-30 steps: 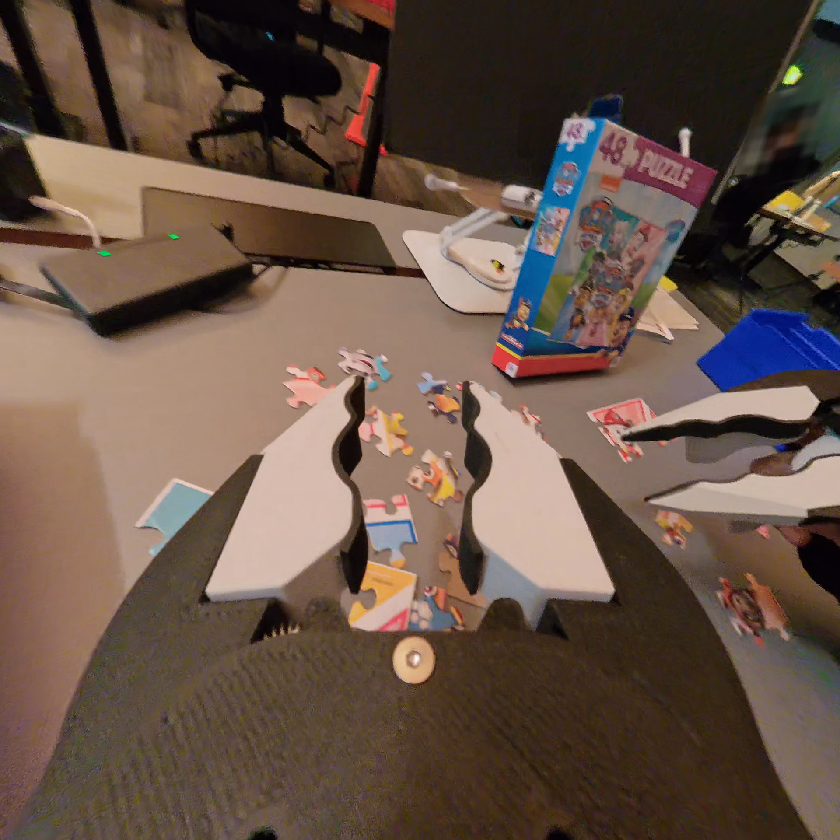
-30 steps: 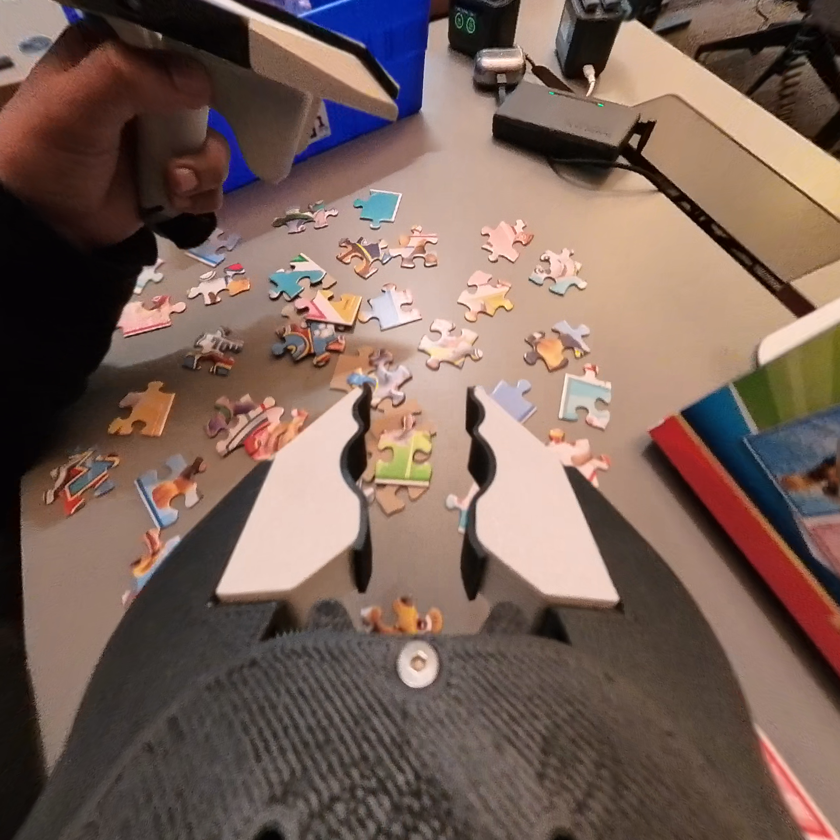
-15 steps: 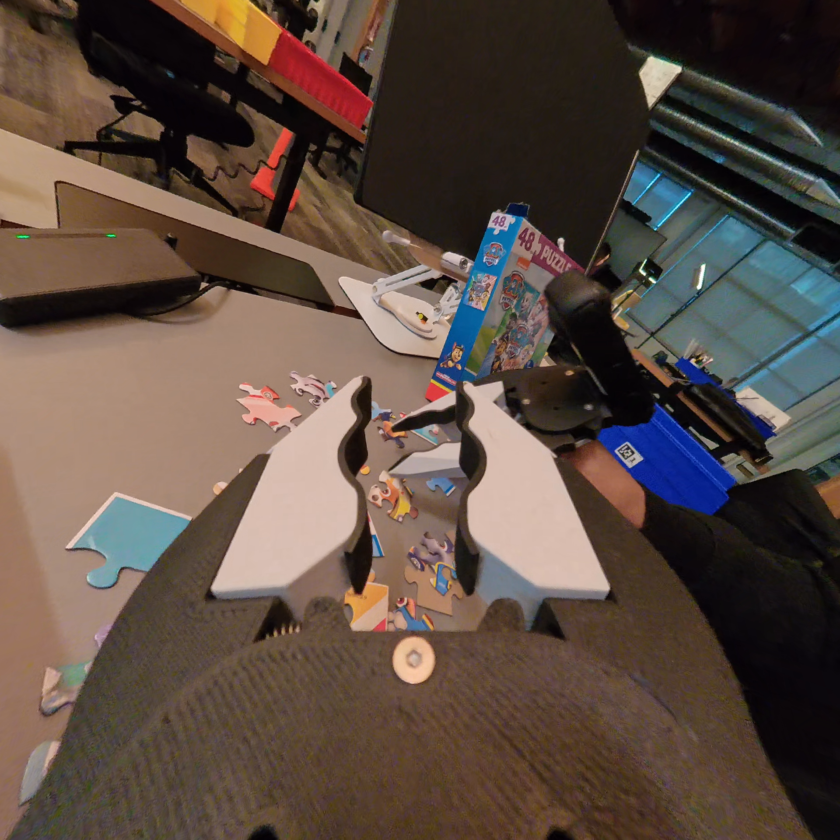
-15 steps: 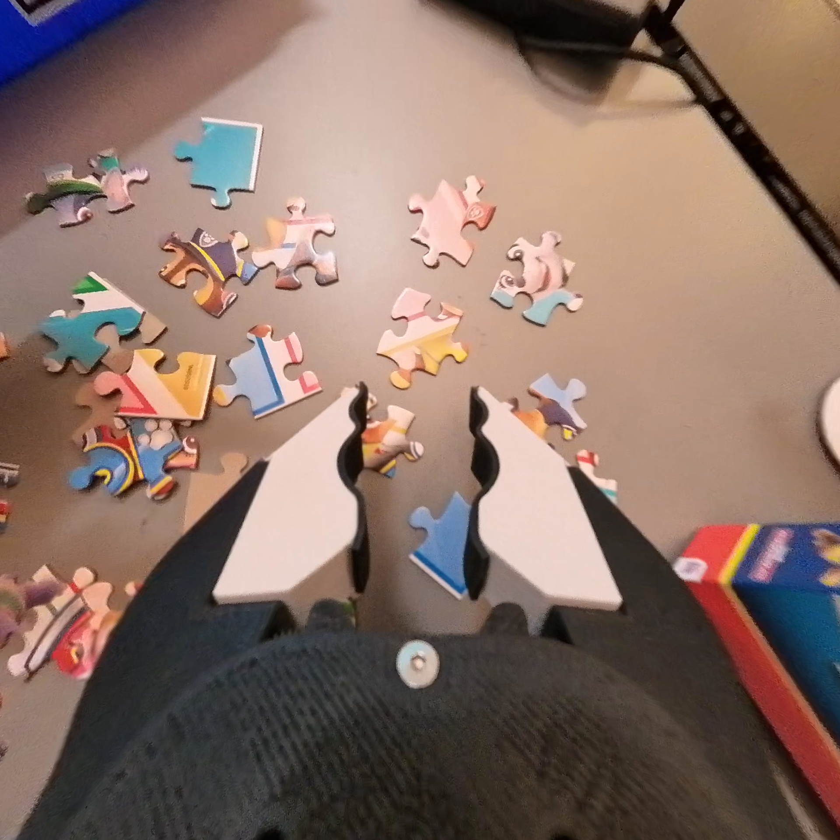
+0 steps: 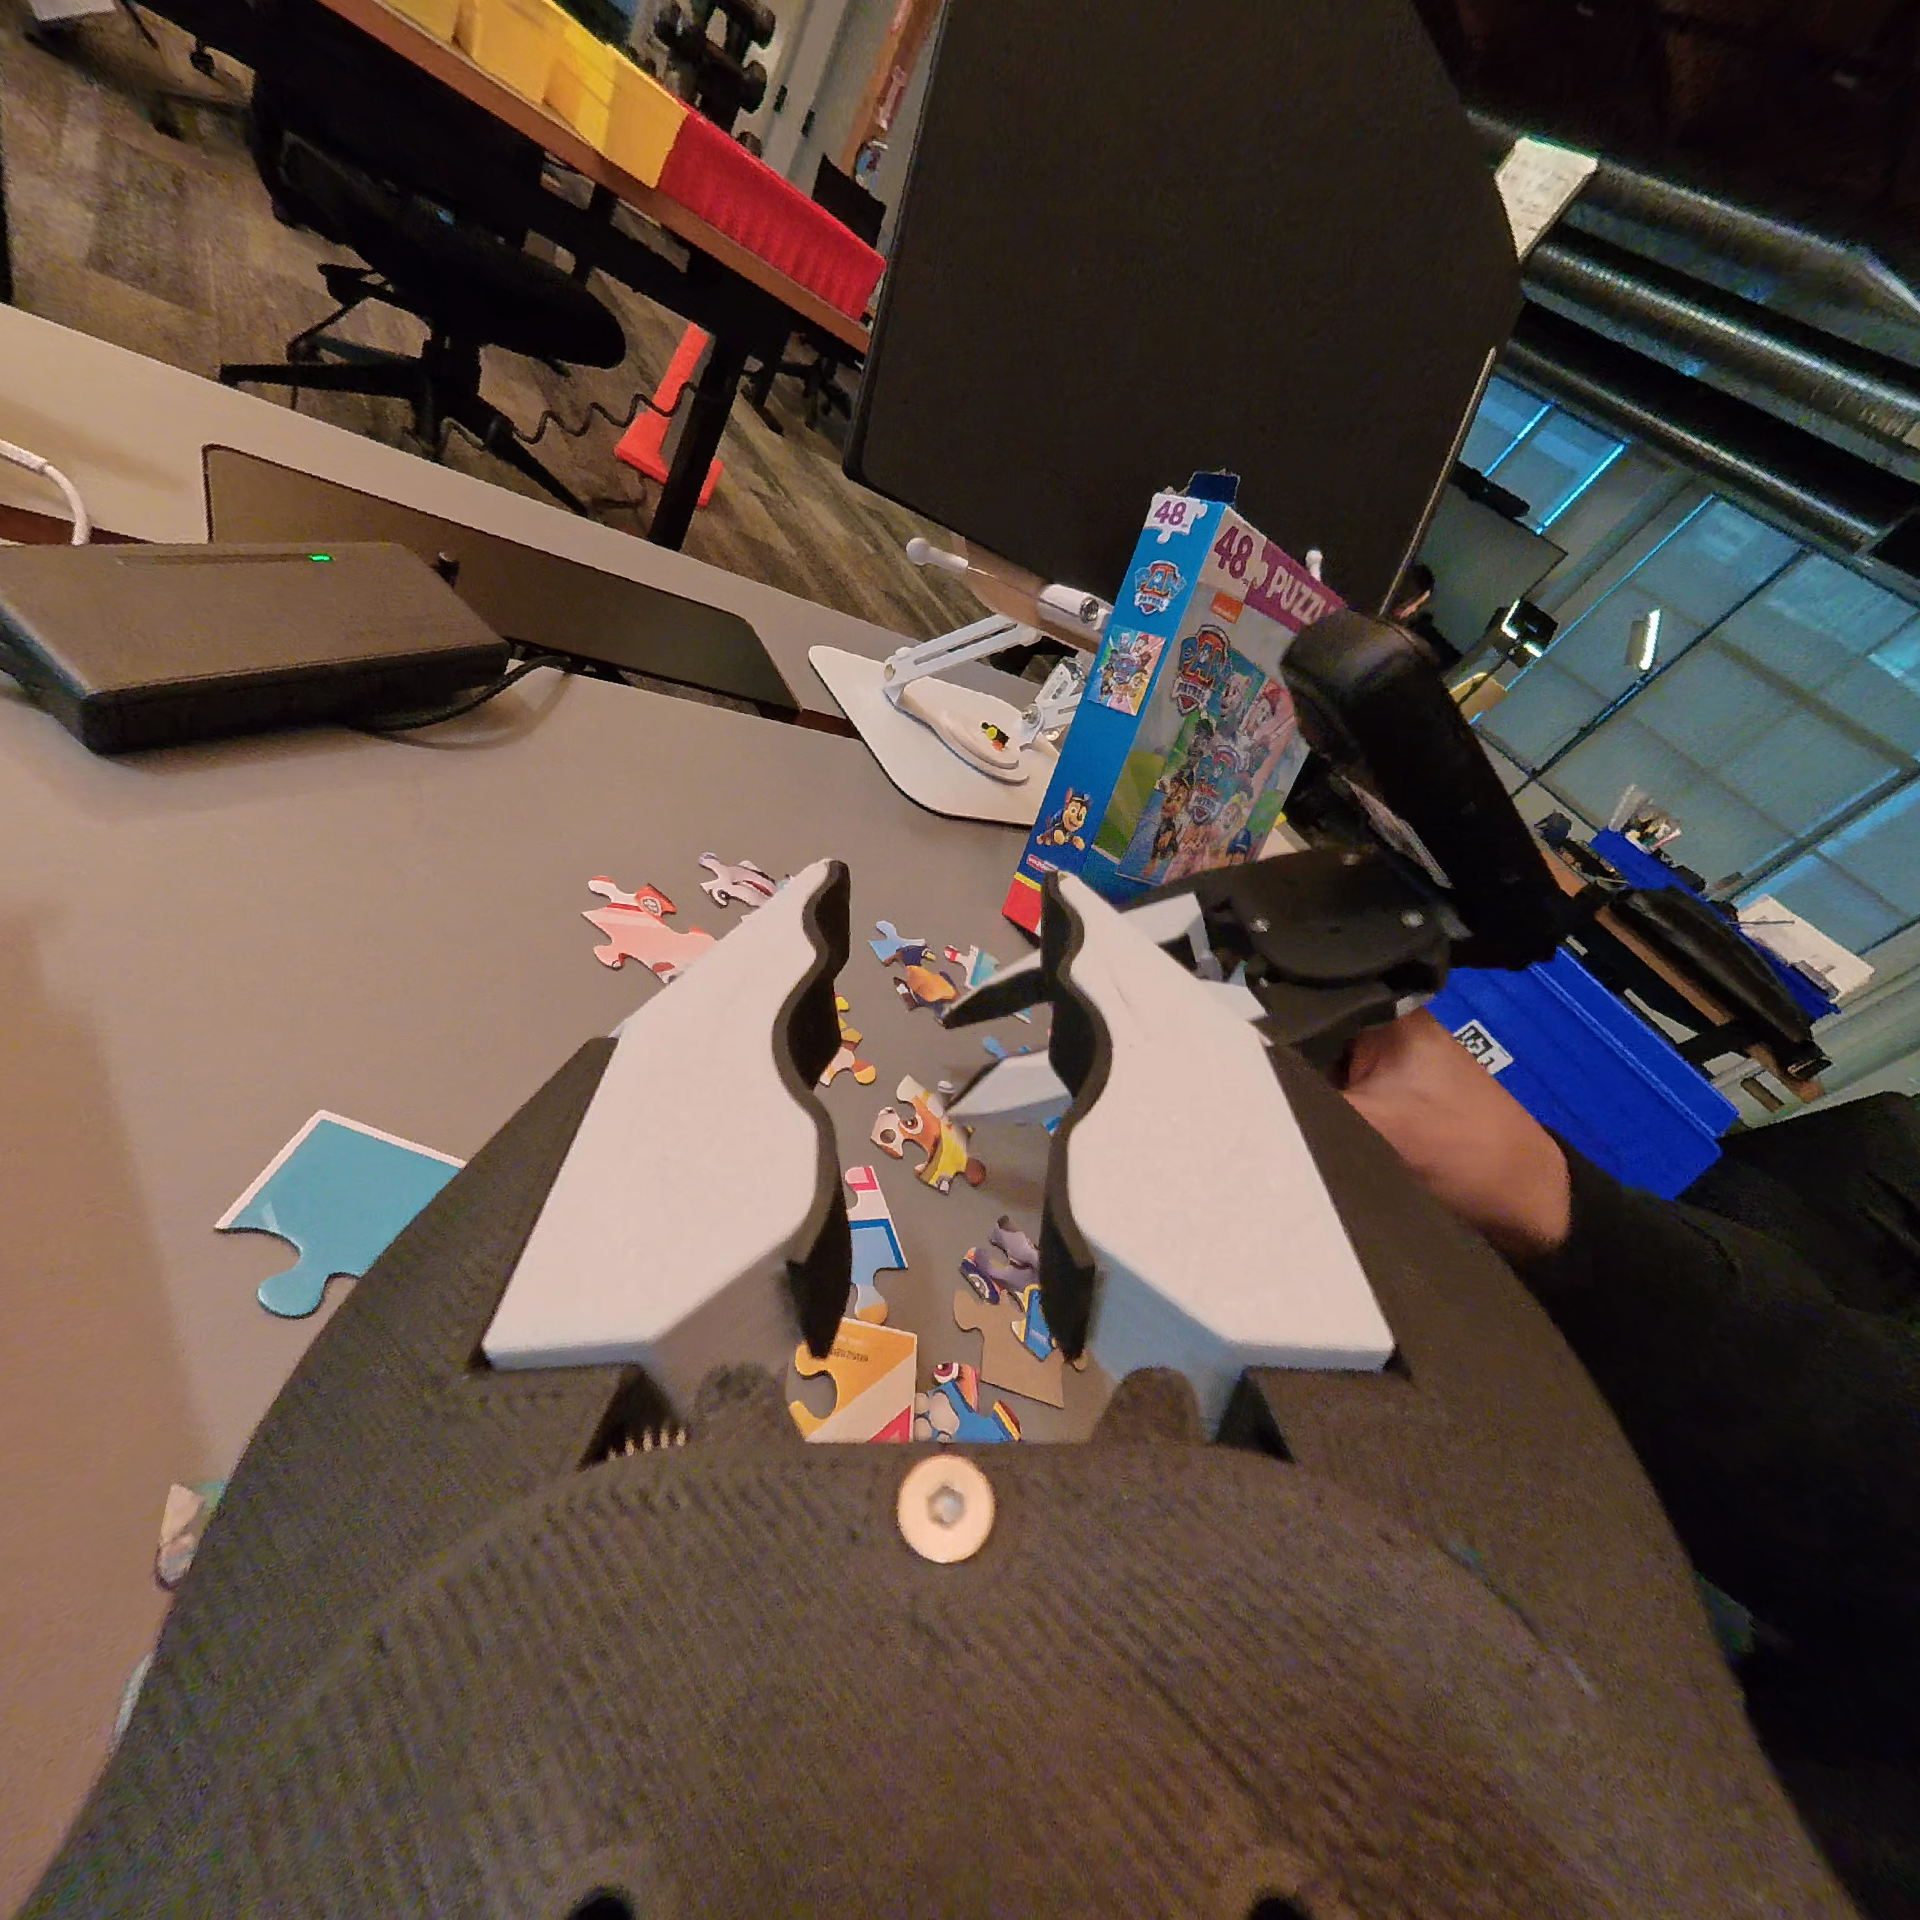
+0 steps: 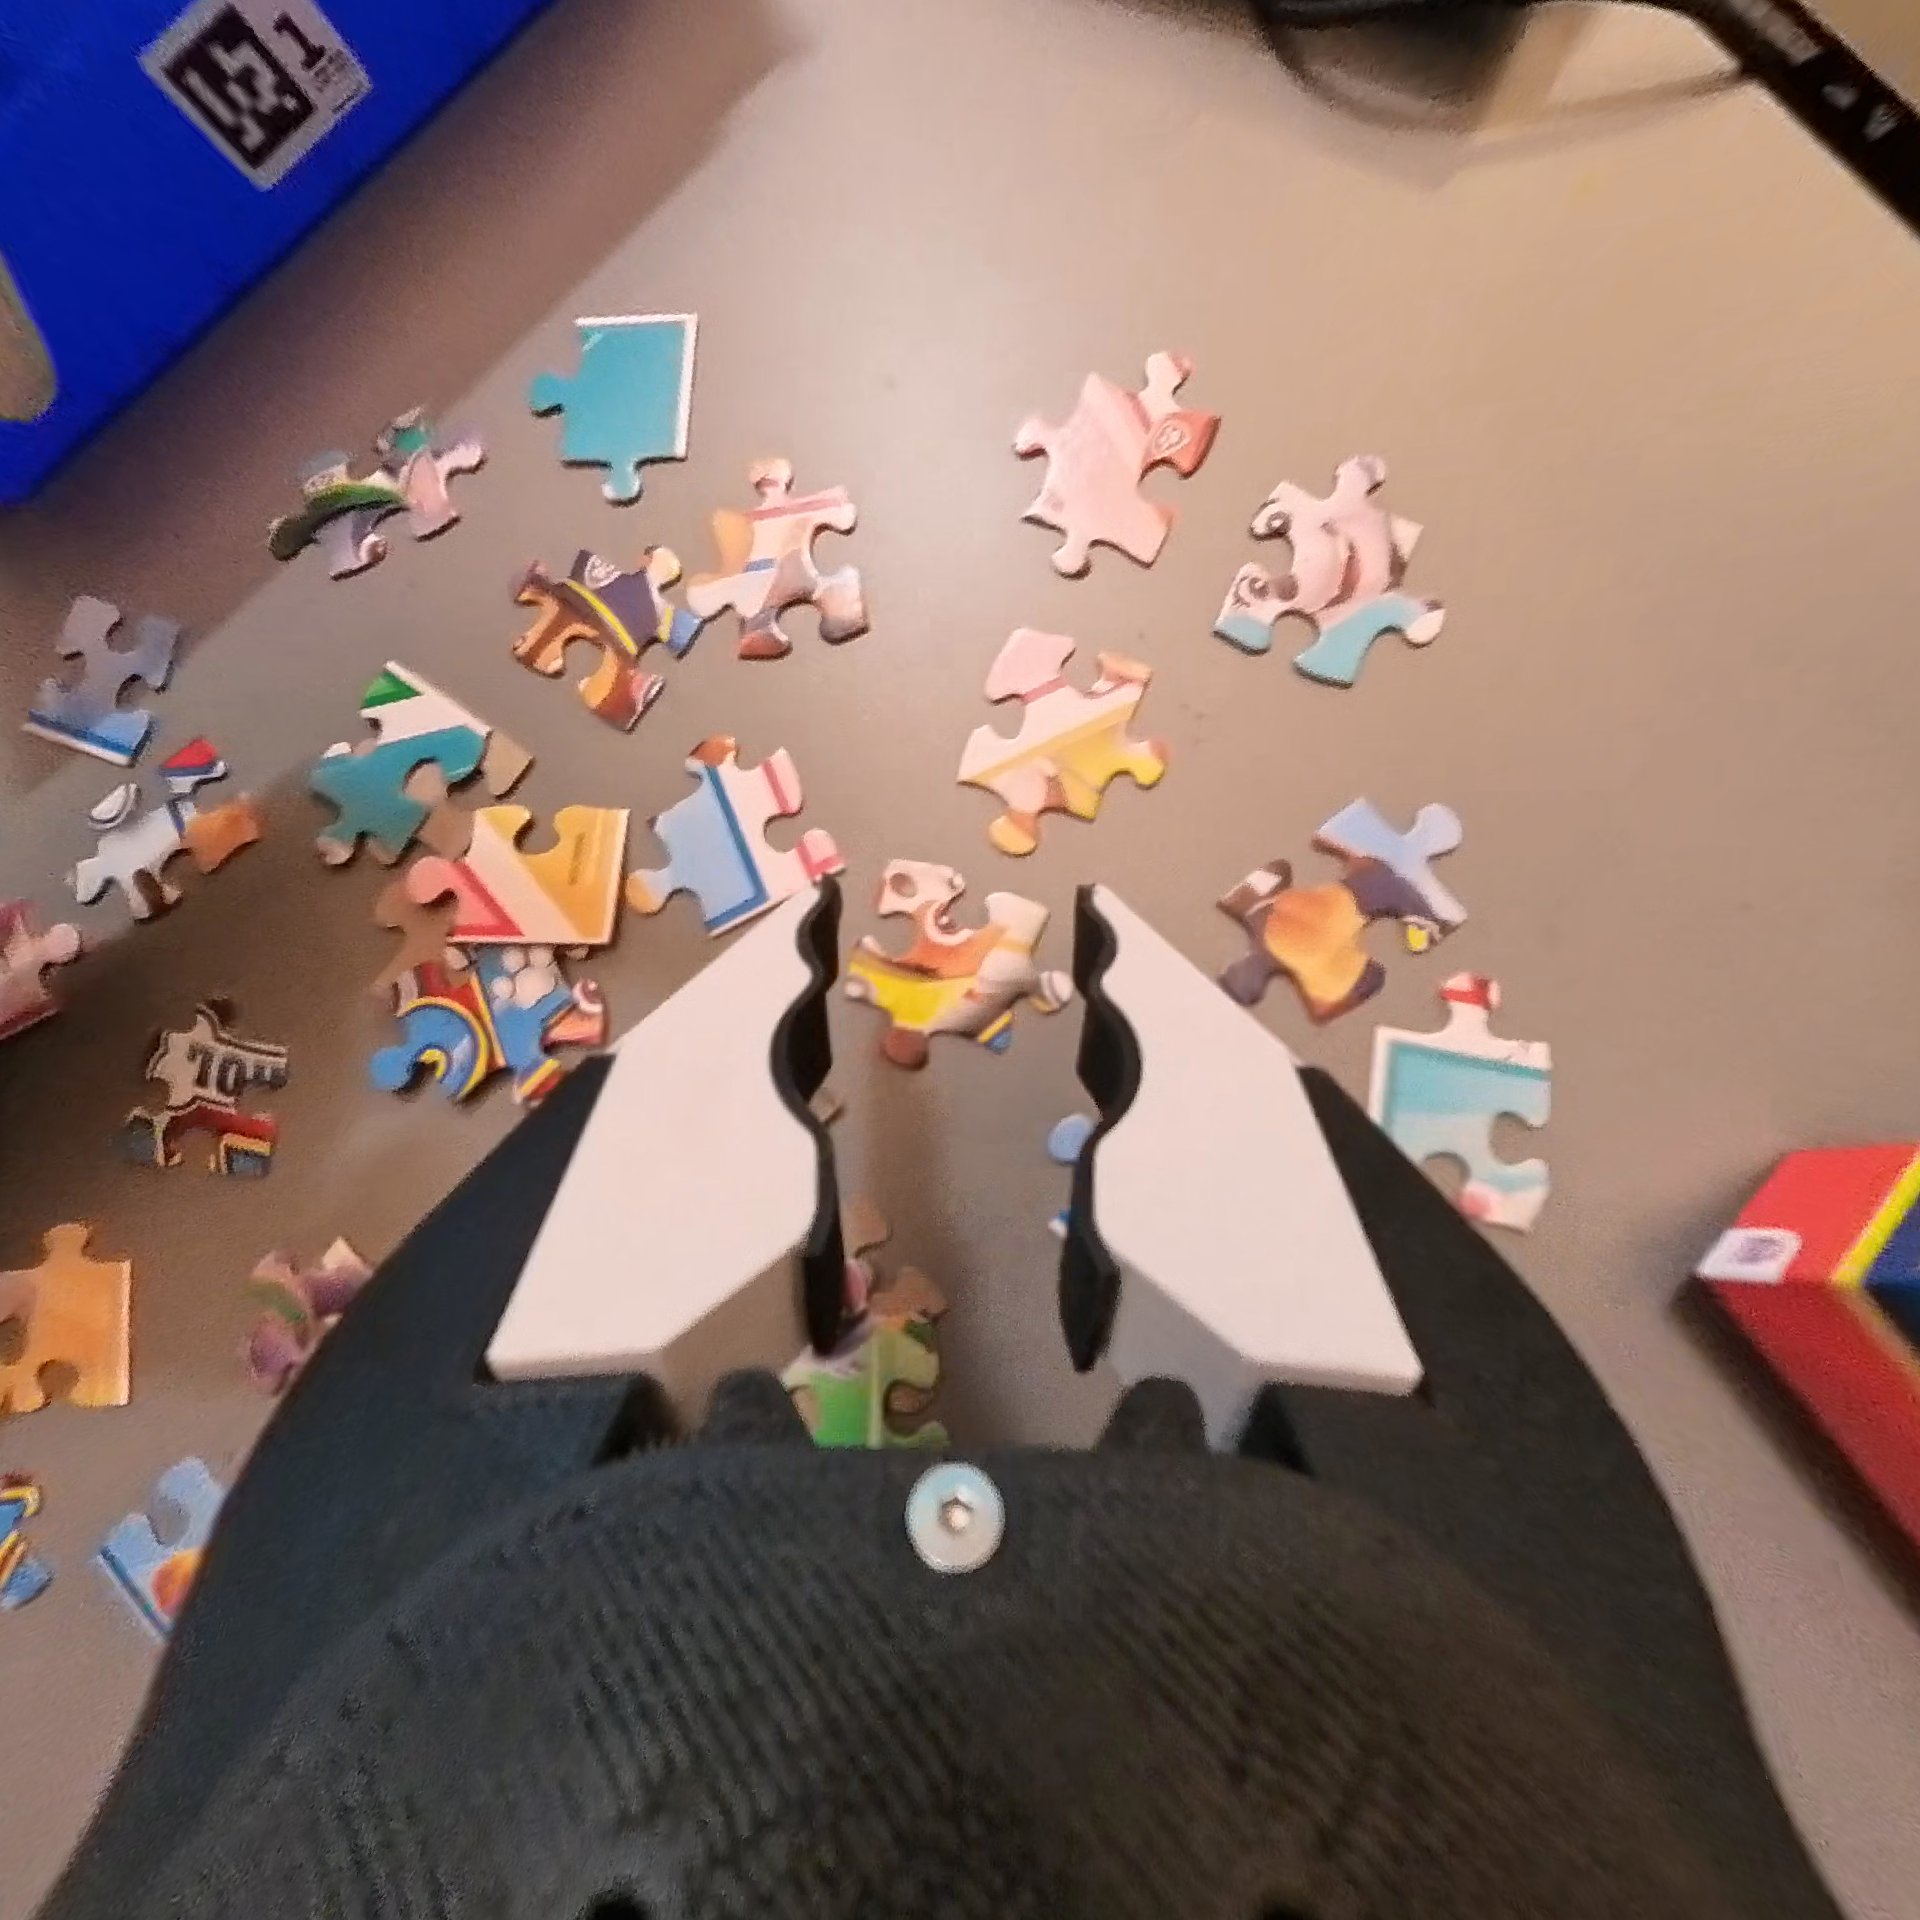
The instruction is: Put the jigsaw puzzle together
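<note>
Several loose jigsaw pieces lie face up on the grey table [image 6: 1455,312]. My right gripper [image 6: 956,899] is open and low over them. An orange, yellow and white piece [image 6: 951,971] lies flat between its fingertips, with a gap on each side, so neither pad touches it. My left gripper [image 5: 943,883] is open and empty, held above the table over other pieces. In the left wrist view the right gripper [image 5: 977,1060] reaches in from the right, just above that same piece [image 5: 925,1138].
The puzzle box [image 5: 1174,727] stands at the far right of the pieces and shows in the right wrist view [image 6: 1829,1340]. A blue bin [image 6: 156,208] sits at one side. A black device [image 5: 229,634] with a cable and a white stand base [image 5: 935,727] sit at the far edge. Spacing between my two grippers at the tips: around 15 centimeters. The black device [image 5: 229,634] is about equally far from each gripper, around 25 centimeters.
My right gripper has moved down and forward over the pieces, and now straddles the orange and yellow piece. My left gripper has tilted upward and its fingers have closed in a little on nothing.
</note>
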`<state>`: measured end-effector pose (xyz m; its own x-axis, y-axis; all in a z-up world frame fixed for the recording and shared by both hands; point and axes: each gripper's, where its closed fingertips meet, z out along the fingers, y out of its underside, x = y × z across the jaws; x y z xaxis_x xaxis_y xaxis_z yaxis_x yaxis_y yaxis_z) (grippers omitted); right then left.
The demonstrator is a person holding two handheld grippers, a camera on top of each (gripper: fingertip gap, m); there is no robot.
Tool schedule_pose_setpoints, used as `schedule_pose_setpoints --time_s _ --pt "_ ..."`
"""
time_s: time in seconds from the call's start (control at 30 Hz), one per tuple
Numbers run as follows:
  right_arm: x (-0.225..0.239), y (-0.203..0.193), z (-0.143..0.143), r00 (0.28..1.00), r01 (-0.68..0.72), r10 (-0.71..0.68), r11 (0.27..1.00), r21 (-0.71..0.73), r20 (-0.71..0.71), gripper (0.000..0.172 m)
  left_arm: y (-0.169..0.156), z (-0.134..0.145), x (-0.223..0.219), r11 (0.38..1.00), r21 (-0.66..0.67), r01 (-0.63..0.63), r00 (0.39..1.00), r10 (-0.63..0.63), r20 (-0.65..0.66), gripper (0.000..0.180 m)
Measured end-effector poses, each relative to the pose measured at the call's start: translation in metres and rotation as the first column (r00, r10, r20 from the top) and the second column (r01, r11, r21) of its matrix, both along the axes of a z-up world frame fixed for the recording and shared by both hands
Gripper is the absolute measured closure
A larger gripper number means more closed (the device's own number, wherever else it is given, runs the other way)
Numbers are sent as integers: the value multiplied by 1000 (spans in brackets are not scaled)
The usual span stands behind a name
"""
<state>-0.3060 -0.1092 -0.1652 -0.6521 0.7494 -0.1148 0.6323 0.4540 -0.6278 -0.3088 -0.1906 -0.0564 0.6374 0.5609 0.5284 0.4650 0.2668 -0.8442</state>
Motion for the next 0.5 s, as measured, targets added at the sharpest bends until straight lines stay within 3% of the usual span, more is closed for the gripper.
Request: schedule_pose_setpoints --time_s 0.2,0.5 --pt "8 3 -25 1000 15 -17 996 90 23 115 7 -6 0 999 -40 8 1000 -8 6 146" --pt "7 3 -27 1000 13 -13 989 148 0 133 3 -6 0 999 -40 -8 1000 8 1 146"
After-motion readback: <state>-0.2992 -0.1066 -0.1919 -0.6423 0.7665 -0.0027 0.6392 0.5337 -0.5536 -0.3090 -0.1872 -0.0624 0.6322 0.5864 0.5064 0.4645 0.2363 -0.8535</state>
